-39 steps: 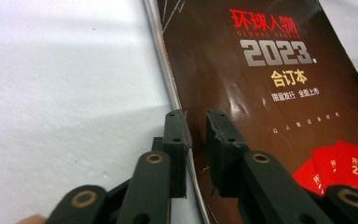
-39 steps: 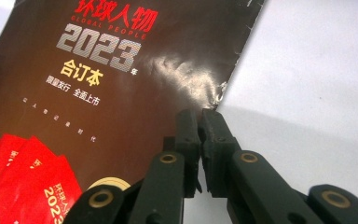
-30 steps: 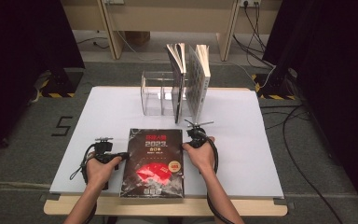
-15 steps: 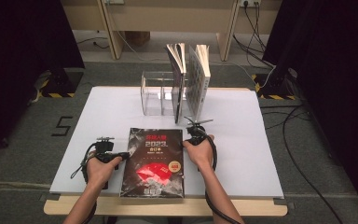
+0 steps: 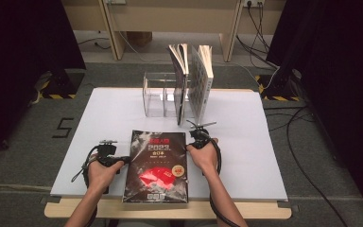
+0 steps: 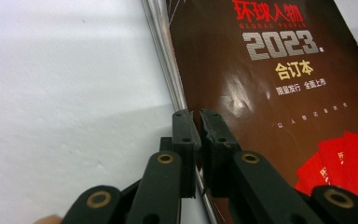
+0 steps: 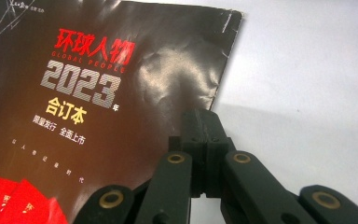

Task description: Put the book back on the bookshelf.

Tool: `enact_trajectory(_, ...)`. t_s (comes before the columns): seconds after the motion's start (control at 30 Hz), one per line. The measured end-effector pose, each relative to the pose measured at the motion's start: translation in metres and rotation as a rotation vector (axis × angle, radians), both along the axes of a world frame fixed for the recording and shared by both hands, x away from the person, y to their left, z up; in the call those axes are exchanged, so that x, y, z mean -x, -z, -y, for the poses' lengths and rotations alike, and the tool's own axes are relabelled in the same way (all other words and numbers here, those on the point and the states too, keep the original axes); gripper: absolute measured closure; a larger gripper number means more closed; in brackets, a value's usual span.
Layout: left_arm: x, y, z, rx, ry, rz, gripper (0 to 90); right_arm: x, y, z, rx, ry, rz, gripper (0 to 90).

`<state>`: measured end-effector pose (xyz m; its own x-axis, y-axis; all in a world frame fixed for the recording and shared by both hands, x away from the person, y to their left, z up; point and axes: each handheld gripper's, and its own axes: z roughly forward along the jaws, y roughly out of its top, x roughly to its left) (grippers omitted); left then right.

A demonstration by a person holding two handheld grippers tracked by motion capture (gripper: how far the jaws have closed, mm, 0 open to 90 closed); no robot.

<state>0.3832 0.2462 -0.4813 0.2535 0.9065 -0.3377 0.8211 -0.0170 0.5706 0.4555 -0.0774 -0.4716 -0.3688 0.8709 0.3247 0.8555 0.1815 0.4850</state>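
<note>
While the magazine (image 5: 156, 166) lies flat at the desk's (image 5: 264, 161) near edge, left gripper (image 6: 196, 113) and right gripper (image 7: 205, 113), both closed and empty, flank it; filing into the rack (image 5: 157, 96) remains.

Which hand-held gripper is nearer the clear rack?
Right. The right hand-held gripper sits just in front of the rack, at the book's right edge; the left hand-held gripper is farther back-left.

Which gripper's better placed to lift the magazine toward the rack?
Right, probably. The right gripper sits shut at the magazine edge facing the clear rack; the left gripper sits shut at the spine.
</note>
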Motion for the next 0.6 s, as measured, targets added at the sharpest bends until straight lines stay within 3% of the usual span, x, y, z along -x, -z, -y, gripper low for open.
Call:
enact_trajectory(0.47, 0.009, -0.004, 0.007, -0.042, 0.041, -0.012, 85.2, 0.015, 0.0, 0.006, 0.006, -0.011, 0.01, 90.0)
enact_trajectory(0.6, 0.011, -0.005, 0.008, -0.036, 0.045, -0.027, 85.8, 0.018, -0.001, 0.008, 0.007, -0.012, -0.002, 90.0)
